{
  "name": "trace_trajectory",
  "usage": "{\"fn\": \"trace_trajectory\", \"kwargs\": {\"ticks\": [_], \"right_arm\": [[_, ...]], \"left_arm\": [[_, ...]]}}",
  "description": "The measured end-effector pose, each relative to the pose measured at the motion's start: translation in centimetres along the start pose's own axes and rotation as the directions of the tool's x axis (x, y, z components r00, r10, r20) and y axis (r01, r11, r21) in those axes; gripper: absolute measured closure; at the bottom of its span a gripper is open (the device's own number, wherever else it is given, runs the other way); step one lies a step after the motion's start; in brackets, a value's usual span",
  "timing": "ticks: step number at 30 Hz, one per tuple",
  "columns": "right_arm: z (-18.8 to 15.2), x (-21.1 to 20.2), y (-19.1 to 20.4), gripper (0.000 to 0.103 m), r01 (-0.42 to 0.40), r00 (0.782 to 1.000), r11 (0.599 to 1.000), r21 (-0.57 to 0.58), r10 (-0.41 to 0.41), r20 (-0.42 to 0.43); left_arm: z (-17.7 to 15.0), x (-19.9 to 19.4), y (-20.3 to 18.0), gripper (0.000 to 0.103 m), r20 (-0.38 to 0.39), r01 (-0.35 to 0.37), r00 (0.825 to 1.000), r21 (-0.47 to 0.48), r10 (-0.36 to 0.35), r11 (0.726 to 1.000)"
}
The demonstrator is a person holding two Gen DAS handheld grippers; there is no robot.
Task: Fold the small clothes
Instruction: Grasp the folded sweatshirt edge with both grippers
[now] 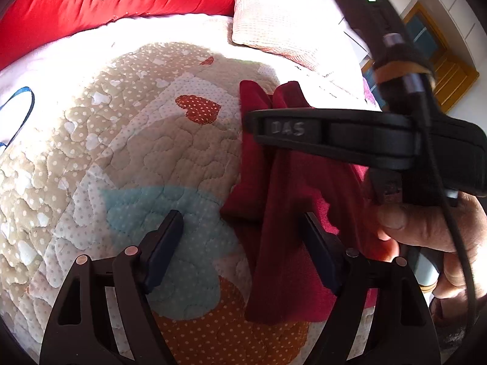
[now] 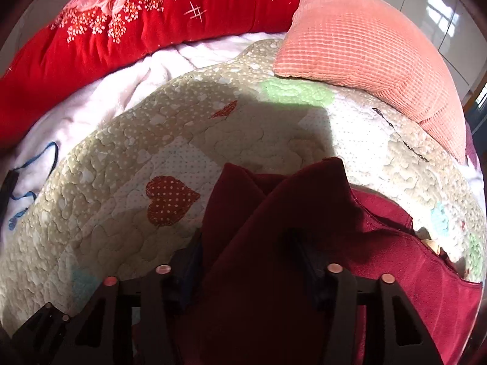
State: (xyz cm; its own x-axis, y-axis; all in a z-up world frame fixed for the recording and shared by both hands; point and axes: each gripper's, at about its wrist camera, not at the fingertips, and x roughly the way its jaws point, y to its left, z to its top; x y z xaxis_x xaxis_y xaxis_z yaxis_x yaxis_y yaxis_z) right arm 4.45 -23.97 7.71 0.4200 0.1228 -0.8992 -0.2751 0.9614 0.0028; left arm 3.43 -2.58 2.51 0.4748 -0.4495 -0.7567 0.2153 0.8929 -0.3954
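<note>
A dark red garment (image 1: pixel 289 213) lies on the quilted bedspread (image 1: pixel 121 152), partly lifted and draped. My left gripper (image 1: pixel 243 237) is open above the quilt, its right finger (image 1: pixel 319 252) against the garment's edge, with nothing between the fingers. The right gripper shows in the left wrist view as a black finger (image 1: pixel 319 133) lying across the cloth, held by a hand (image 1: pixel 426 228). In the right wrist view the garment (image 2: pixel 274 228) is bunched over and between the fingers of my right gripper (image 2: pixel 246 243), which stand wide apart; whether they pinch the cloth is hidden.
A red flowered duvet (image 2: pixel 137 24) lies along the far side. A pink ribbed pillow (image 2: pixel 365 45) sits at the far right. A white blanket (image 2: pixel 106 91) with a blue cord (image 2: pixel 33 161) lies at the left. A wooden door (image 1: pixel 441 70) is past the bed.
</note>
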Motion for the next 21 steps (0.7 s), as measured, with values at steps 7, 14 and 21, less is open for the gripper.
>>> {"fn": "trace_trajectory", "kwargs": {"ticks": [7, 14, 21], "right_arm": [[-2.3, -7.7, -4.2, 0.09, -0.192, 0.965, 0.972, 0.137, 0.162, 0.205], [-5.4, -14.9, -9.8, 0.091, -0.195, 0.943, 0.968, 0.157, 0.141, 0.301], [-10.5, -20.0, -18.8, 0.091, -0.092, 0.943, 0.963, 0.253, 0.002, 0.333]], "left_arm": [[-0.3, -0.2, -1.7, 0.04, 0.03, 0.079, 0.996, 0.049, -0.08, 0.996], [-1.8, -4.2, -10.0, 0.08, 0.069, 0.189, 0.975, 0.227, -0.209, 0.955], [-4.4, -3.6, -22.5, 0.08, -0.006, 0.266, 0.956, 0.429, -0.292, 0.863]]}}
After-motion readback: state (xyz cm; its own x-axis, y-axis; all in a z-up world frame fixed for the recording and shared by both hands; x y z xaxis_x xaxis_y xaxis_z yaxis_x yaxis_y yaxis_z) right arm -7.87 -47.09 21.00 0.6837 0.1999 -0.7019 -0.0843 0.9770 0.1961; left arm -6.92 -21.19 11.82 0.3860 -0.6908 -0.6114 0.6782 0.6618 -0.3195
